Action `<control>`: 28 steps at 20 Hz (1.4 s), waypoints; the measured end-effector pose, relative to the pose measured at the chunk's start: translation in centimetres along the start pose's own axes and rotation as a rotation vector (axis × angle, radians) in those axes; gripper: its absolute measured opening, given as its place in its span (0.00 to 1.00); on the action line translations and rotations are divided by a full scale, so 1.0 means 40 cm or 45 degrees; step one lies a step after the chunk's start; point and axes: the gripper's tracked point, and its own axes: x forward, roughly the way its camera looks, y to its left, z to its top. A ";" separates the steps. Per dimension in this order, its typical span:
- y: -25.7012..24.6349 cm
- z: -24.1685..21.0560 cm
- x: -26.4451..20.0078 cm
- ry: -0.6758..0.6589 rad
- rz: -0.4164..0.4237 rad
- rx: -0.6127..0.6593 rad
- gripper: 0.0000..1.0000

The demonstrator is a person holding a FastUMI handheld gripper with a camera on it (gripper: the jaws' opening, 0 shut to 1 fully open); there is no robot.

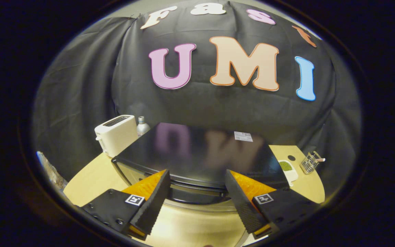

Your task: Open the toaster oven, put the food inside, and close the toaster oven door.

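Toaster oven [201, 152]: black box with a glossy top, directly ahead of the fingers and spanning wider than both. Its front top edge sits right at the fingertips. Door handle bar [197, 193] lies in the gap between the two fingers, at fingertip level.
Table [91, 178]: pale wood top, carries the oven. Bare surface runs under the fingers and out past both.
Gripper [197, 176]: held above the oven's front edge, looking slightly down over its top. Fingers released, spread wide, nothing pinched. Cannot tell if either tip touches the oven edge or the handle.
White toaster [116, 133]: beyond the left finger, just beside the oven's back left corner, upright.
Bottle [142, 126]: small, clear with a pale cap, between the white toaster and the oven, behind both.
White dish [289, 175]: beyond the right finger, just beside the oven's right side, holds a green round item [285, 166]; what that item is I cannot tell.
Wire basket [310, 162]: small, with a handle, further right of the dish, near the table's edge.
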 end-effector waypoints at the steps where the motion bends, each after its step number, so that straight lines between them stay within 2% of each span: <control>1: 0.002 -0.003 -0.003 -0.001 0.007 0.006 1.00; 9: 0.016 -0.069 -0.073 0.066 0.084 0.090 1.00; 12: 0.029 -0.104 -0.114 0.101 0.106 0.059 1.00; 19: 0.060 -0.245 -0.197 0.253 0.169 0.038 1.00; 28: 0.083 -0.387 -0.227 0.412 0.220 0.028 1.00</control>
